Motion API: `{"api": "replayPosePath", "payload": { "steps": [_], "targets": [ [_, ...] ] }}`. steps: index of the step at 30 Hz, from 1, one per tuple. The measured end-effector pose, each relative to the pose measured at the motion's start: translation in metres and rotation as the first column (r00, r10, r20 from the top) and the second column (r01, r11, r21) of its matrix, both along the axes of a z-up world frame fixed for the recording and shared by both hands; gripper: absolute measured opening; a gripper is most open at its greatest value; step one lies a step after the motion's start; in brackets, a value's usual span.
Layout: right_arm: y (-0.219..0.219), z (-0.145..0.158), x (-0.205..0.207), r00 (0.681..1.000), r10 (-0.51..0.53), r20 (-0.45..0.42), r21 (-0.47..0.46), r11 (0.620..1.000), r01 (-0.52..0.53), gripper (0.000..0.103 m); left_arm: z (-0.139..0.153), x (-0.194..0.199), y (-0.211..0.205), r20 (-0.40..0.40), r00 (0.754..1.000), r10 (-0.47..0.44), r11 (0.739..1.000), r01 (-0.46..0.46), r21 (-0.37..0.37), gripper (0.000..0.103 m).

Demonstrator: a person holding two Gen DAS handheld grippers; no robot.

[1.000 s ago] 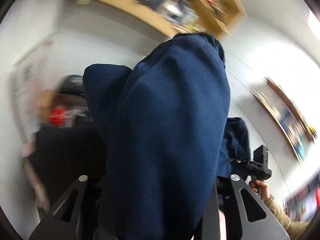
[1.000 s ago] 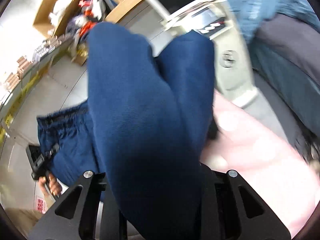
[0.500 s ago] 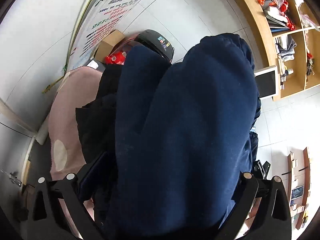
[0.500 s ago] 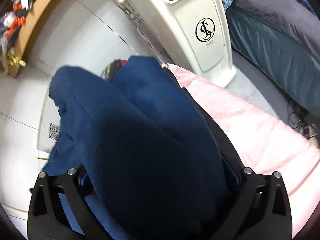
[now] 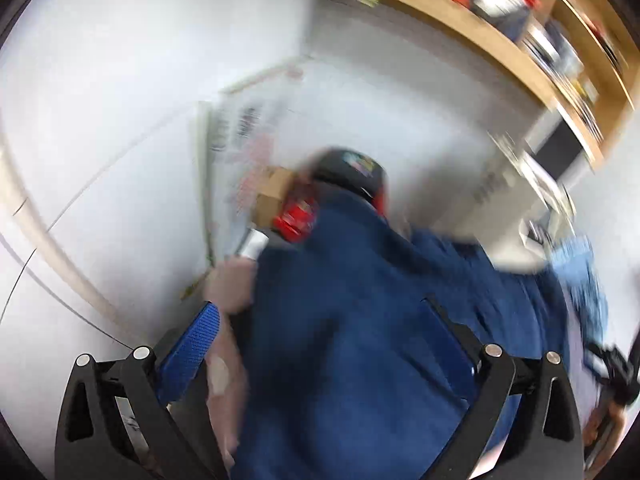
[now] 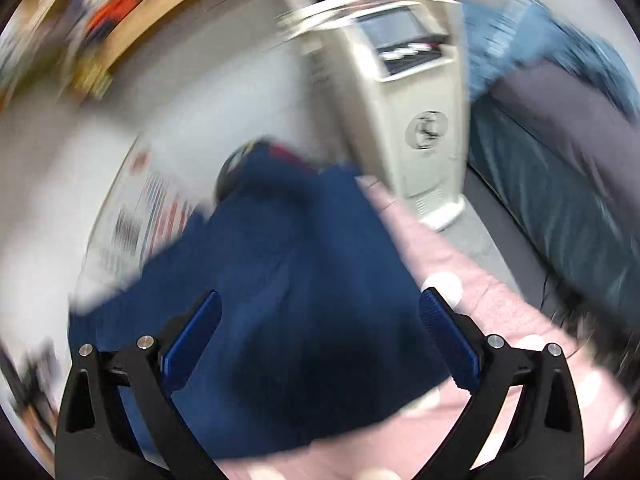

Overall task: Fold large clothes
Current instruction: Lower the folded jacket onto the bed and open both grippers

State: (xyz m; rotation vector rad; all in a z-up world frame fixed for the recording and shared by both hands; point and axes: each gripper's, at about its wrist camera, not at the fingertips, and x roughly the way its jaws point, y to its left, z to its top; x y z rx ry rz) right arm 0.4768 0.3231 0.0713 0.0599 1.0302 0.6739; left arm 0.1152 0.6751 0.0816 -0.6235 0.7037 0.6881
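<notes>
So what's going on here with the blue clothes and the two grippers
A person with a gripper in each hand is folding a navy garment on a pink polka-dot cover. Both the left gripper and the right gripper are open, fingers spread over the cloth rather than pinching it. The garment lies spread on the cover. Both views are motion-blurred, so the hands are moving fast.

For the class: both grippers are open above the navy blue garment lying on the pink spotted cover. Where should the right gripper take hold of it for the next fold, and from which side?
A judgement from blurred frames: take the navy blue garment at its near hem, where it ends on the pink spotted cover. Bring the right gripper in low from the near side, since that edge lies flat and exposed there.
</notes>
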Motion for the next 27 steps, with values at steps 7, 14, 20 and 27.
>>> {"api": "replayPosePath", "payload": {
  "steps": [7, 14, 20, 27],
  "targets": [
    [0.028, 0.013, -0.131, 0.976, 0.216, 0.036, -0.171, 0.963, -0.207, 0.098, -0.002, 0.044, -0.11, -0.176, 0.965, -0.195, 0.979, 0.203, 0.031, 0.097],
    [0.022, 0.021, -0.188, 0.976, 0.208, 0.071, -0.309, 0.935, -0.177, 0.098, -0.04, 0.039, -0.163, -0.368, 0.893, -0.258, 0.963, 0.268, -0.024, 0.097],
    [0.02, 0.023, -0.206, 0.972, 0.224, 0.068, -0.307, 0.932, -0.193, 0.098, -0.047, 0.029, -0.173, -0.404, 0.876, -0.264, 0.96, 0.281, -0.018, 0.097],
    [0.033, 0.016, -0.21, 0.963, 0.26, 0.078, -0.377, 0.901, -0.213, 0.098, -0.044, 0.032, -0.177, -0.43, 0.865, -0.26, 0.956, 0.292, 0.009, 0.097]
  ]
}}
